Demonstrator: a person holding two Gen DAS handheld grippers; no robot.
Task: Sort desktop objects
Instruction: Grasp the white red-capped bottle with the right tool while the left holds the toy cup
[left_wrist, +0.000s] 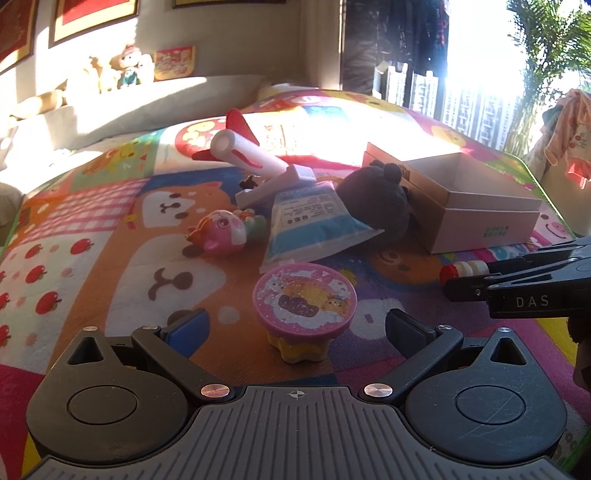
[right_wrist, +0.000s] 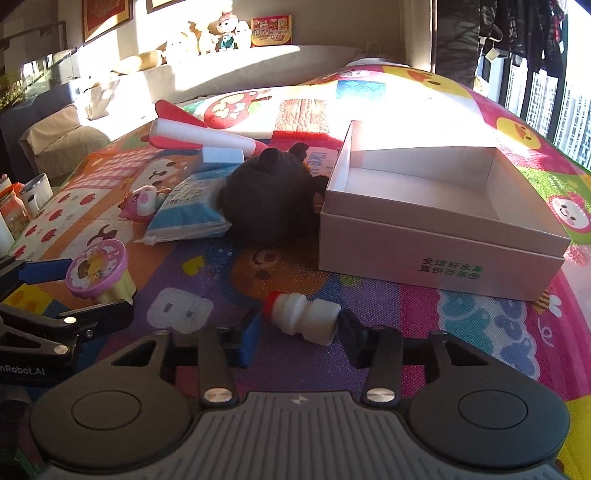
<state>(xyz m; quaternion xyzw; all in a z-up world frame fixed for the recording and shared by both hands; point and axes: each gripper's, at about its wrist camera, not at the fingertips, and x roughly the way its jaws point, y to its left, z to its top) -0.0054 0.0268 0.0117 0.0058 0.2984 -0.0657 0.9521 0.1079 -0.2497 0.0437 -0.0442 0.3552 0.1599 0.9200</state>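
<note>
A small white bottle (right_wrist: 301, 322) with a red cap is lying between the right tool's (right_wrist: 295, 332) parted fingers; the left tool (left_wrist: 295, 328) is gaping around a pink-lidded cup (left_wrist: 304, 301); the cardboard box (right_wrist: 443, 258) is sitting empty.

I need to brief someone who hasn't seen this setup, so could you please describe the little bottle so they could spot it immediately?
Find the open cardboard box on the colourful play mat. In front of it, nearer the camera, a small white bottle lies on its side between the right claw's fingers. Its red cap and ridged white body set it apart from the nearby toys.

One open box (right_wrist: 439, 258), one small bottle (right_wrist: 301, 317), one dark plush toy (right_wrist: 269, 195)
</note>
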